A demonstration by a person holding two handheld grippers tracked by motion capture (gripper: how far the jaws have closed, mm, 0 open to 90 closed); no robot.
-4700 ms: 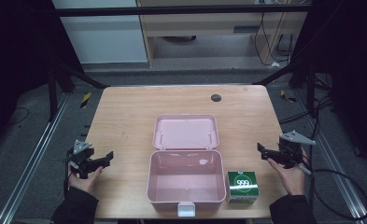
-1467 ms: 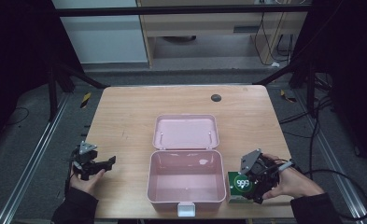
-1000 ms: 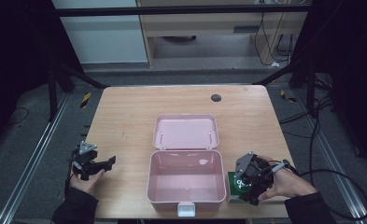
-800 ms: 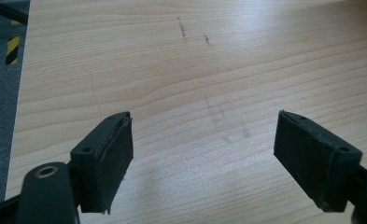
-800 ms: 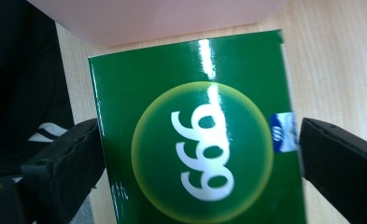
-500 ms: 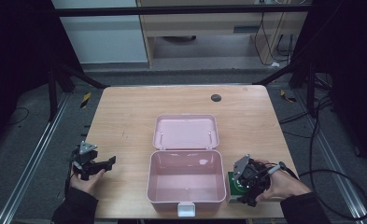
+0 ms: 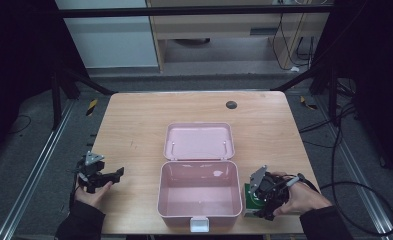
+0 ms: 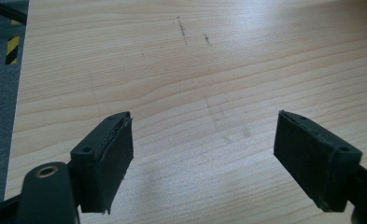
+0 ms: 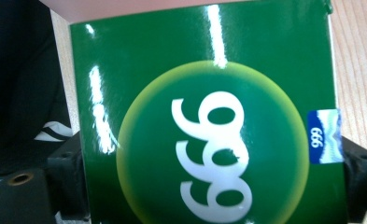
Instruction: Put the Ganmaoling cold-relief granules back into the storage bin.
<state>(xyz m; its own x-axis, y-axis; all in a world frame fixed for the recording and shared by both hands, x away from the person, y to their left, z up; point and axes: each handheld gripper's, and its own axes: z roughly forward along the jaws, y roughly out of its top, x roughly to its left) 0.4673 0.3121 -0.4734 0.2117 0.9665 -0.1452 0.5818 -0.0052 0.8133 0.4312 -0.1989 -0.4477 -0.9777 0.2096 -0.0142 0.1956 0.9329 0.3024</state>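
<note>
- Table (image 7: 134,125) of pale wood is filling the middle of the high view, with a person's two forearms coming in from the bottom edge.
- A pink case (image 7: 198,195) is lying open at the table's centre, near the front edge; its lid (image 7: 199,141) is lying flat behind it, and its white latch (image 7: 199,224) is pointing toward the person.
- A green box (image 7: 250,200) is sitting on the table just beside the case's right wall, near the front right corner.
- The right gripper (image 7: 264,199) is reaching down over the green box, with the person's right hand (image 7: 301,195) wrapping it from the right.
- In the right gripper view, the green box (image 9: 209,135) is showing a glossy top with a yellow-green circle and white digits "999", and a small blue label at one edge.
- The black jaws are sitting against the box's two sides in that view, one at each edge, so the right gripper is grasping the box.
- The case's pink wall is showing just past the box's far edge.
- The left gripper (image 7: 104,176) is resting at the table's front left, well apart from the case, held by the left hand (image 7: 91,192).
- In the left gripper view, the left gripper (image 8: 204,154) is standing released, its jaws spread wide over bare wood with nothing between them.
- A small dark disc (image 7: 231,104) is lying on the table's far side.
</note>
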